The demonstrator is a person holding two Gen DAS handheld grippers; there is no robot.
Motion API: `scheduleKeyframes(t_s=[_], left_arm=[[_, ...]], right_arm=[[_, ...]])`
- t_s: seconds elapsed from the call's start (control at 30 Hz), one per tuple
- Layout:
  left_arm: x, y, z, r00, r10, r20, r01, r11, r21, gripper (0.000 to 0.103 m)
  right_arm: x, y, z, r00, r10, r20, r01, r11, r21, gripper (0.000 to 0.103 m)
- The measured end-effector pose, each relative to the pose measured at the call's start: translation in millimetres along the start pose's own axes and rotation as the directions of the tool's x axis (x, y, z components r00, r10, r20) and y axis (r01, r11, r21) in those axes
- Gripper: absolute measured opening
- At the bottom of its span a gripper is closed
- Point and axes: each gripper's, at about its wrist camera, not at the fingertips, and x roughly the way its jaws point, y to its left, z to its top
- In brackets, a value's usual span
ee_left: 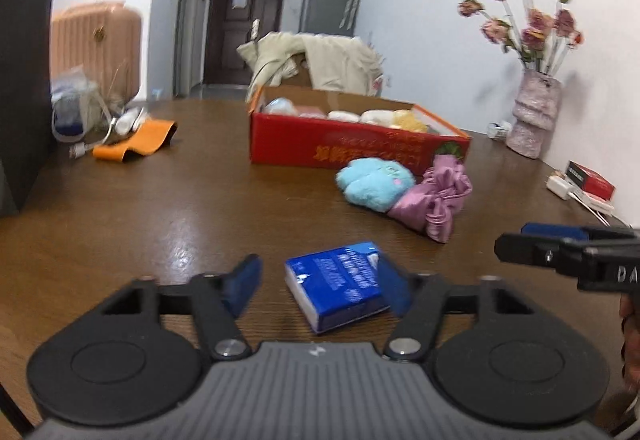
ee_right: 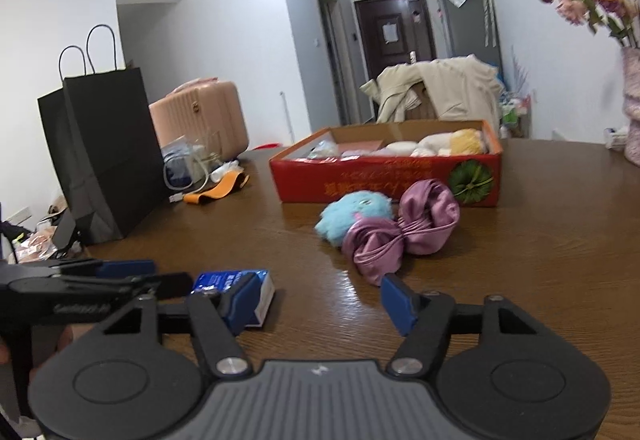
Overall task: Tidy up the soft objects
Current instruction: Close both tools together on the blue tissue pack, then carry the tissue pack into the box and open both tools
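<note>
A blue tissue pack (ee_left: 338,286) lies on the brown table (ee_left: 160,215), between the fingers of my open left gripper (ee_left: 318,286) and close to its right finger. A fluffy light-blue plush (ee_left: 374,181) and a purple satin pouch (ee_left: 434,199) lie together in front of a red cardboard box (ee_left: 352,145) that holds several pale soft items. My right gripper (ee_right: 318,300) is open and empty, with the purple pouch (ee_right: 404,230) and the plush (ee_right: 352,211) ahead of it. The tissue pack (ee_right: 256,294) sits behind its left finger. The right gripper shows at the right edge of the left wrist view (ee_left: 568,252).
A black paper bag (ee_right: 104,151) stands at the table's left. An orange strap (ee_left: 138,143), cables and a small bag lie at the back left. A vase of dried flowers (ee_left: 534,111) and a small red box (ee_left: 590,179) stand by the right wall. A chair draped with a beige coat (ee_right: 440,91) is behind the box.
</note>
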Motion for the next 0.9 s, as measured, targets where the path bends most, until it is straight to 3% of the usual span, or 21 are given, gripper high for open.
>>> scheduleKeyframes(t_s=[0.1, 0.17, 0.43, 0.57, 0.9], left_arm=[[12.4, 14.7, 2.2, 0.998, -0.042, -0.049, 0.038, 0.996, -0.083, 0.036], [21.0, 20.5, 3.0, 0.994, -0.073, -0.082, 0.063, 0.992, -0.112, 0.031], [42.3, 40.6, 3.0, 0.980, -0.153, -0.130, 0.123, 0.969, -0.213, 0.029], [48.7, 47.3, 4.3, 0.969, -0.198, -0.145, 0.157, 0.955, -0.251, 0.028], [44.6, 44.3, 3.7, 0.964, -0.217, -0.154, 0.173, 0.951, -0.258, 0.026]], right_arm=[[20.1, 3.6, 3.2, 0.997, 0.062, -0.036, -0.062, 0.998, 0.023, 0.059], [36.2, 5.9, 4.9, 0.993, 0.101, -0.059, -0.099, 0.994, 0.039, 0.058], [91.8, 15.1, 8.3, 0.973, 0.143, -0.181, -0.132, 0.989, 0.070, 0.032], [97.0, 14.0, 6.9, 0.963, 0.194, -0.186, -0.175, 0.978, 0.114, 0.021], [97.1, 13.8, 7.3, 0.964, 0.193, -0.184, -0.173, 0.978, 0.117, 0.020]])
